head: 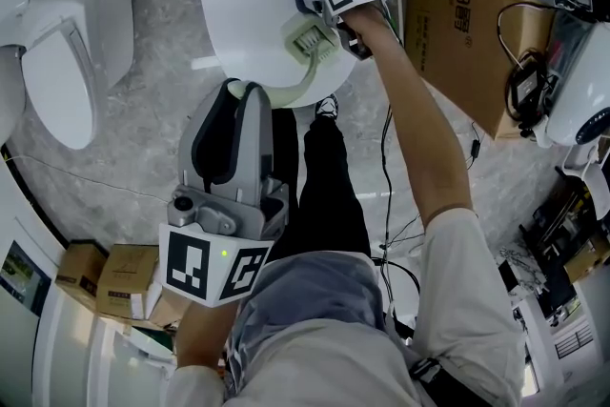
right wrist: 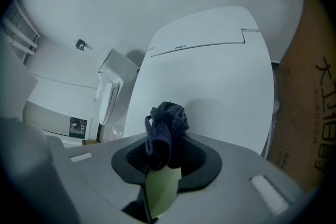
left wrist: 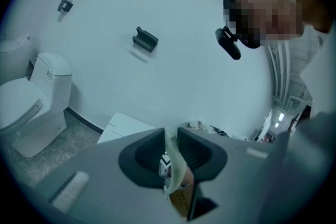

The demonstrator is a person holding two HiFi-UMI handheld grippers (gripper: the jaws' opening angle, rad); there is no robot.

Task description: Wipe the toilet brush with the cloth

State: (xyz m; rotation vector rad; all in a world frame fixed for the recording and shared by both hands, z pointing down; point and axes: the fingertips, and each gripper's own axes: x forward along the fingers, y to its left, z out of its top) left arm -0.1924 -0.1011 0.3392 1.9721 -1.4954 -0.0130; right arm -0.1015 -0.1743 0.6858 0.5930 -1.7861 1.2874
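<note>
One pale green toilet brush (head: 309, 39), curved handle, dark blue cloth (right wrist: 165, 126) bunched

Left gripper (left wrist: 171, 150), right gripper (right wrist: 164, 157): jaws clamped.

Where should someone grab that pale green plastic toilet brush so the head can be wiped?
Take the pale green toilet brush by the end of its slim curved handle, coming in from that end, as the left gripper does. The handle fits between the jaws, and this leaves the wide head free for the dark cloth held by the right gripper.
</note>
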